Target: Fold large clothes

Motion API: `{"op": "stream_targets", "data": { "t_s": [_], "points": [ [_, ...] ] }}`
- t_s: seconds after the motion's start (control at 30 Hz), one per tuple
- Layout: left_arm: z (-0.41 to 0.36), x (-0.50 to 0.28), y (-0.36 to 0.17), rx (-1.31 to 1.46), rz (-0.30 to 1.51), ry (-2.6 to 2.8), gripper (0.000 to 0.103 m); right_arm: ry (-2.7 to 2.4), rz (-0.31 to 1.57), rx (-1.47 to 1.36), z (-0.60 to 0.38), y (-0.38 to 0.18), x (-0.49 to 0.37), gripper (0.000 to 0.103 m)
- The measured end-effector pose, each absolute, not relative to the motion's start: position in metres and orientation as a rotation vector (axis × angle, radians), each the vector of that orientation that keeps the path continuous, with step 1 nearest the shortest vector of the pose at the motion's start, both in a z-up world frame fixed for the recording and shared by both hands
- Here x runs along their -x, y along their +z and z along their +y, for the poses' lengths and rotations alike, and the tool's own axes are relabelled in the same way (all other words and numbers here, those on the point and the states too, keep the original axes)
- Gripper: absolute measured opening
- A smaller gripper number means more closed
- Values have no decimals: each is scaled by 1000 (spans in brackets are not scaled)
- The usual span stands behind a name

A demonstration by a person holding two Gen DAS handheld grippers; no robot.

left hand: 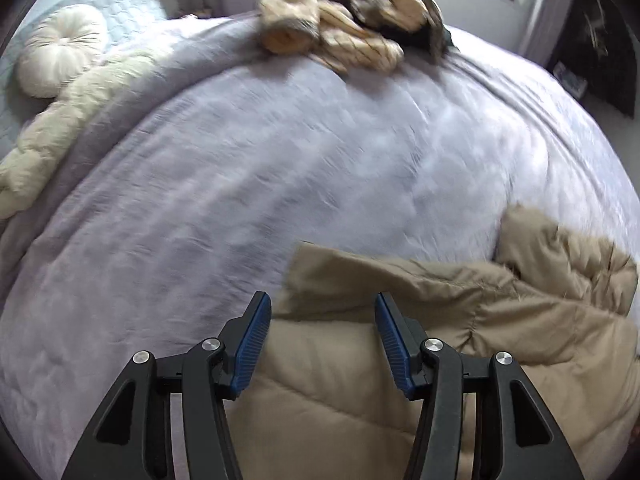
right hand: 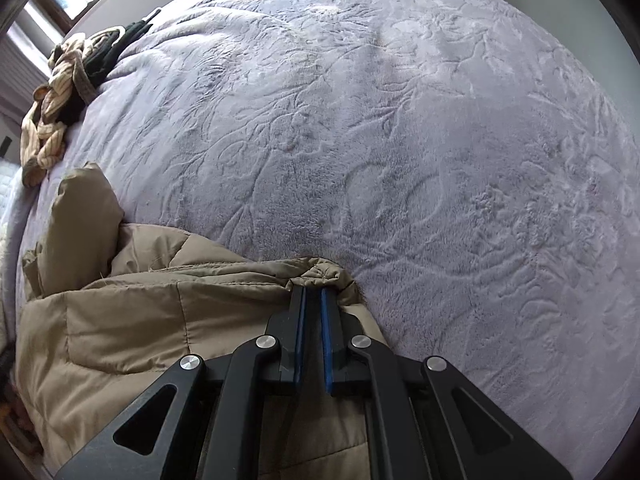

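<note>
A wide bed fills the room, spread with a lilac blanket [right hand: 400,140] embossed in a leafy pattern. At its near edge lies the tan quilted coat [left hand: 340,380], puffy and rumpled, one part humped up toward the middle of the bed. Far across the blanket sits a heap of clothes [left hand: 352,20] — striped cream and dark pieces tangled together. A round white cushion [left hand: 60,54] rests near the headboard end, beside a pale fuzzy throw [left hand: 60,128].

The left gripper [left hand: 318,304] hangs over the coat's edge with its blue pads spread — nothing pressed between them. The right gripper [right hand: 313,292] has its pads pressed together, pinching a bunched corner of the coat.
</note>
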State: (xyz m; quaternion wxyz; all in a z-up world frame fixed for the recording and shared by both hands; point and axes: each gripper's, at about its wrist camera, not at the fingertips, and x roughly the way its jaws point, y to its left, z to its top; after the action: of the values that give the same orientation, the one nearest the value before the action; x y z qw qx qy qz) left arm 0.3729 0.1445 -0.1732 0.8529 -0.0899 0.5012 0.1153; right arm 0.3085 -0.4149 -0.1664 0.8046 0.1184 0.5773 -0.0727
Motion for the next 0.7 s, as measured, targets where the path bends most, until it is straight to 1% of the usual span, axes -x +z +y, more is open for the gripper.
{"op": "stream_targets", "data": {
  "t_s": [0.07, 0.13, 0.17, 0.2, 0.23, 0.33, 0.47, 0.53, 0.6, 0.67, 0.7],
  "points": [
    [154, -376, -181, 199, 1087, 266, 56, -151, 1232, -251, -415, -167, -308, 5],
    [160, -385, -202, 206, 1165, 294, 57, -155, 1225, -258, -414, -169, -307, 5],
    [164, -389, -215, 227, 1199, 297, 60, -161, 1222, -255, -413, -169, -306, 6],
    [167, -392, -224, 246, 1222, 313, 69, -165, 1220, -249, -410, -170, -307, 6],
    [170, -393, -226, 258, 1220, 334, 73, -169, 1220, -237, -408, -169, -306, 6],
    [179, -394, -221, 305, 1227, 359, 73, -176, 1237, -215, -404, -165, -308, 9],
    [183, -379, -193, 284, 1207, 369, 73, -195, 1240, -220, -406, -148, -307, 11],
    [180, -367, -180, 251, 1206, 350, 73, -196, 1222, -239, -406, -134, -299, 15],
    [174, -353, -168, 210, 1210, 329, 73, -189, 1198, -249, -404, -120, -288, 26],
    [165, -336, -158, 183, 1211, 297, 73, -181, 1177, -250, -400, -108, -275, 34],
    [160, -330, -154, 178, 1215, 284, 73, -176, 1170, -249, -398, -103, -269, 36]
  ]
}}
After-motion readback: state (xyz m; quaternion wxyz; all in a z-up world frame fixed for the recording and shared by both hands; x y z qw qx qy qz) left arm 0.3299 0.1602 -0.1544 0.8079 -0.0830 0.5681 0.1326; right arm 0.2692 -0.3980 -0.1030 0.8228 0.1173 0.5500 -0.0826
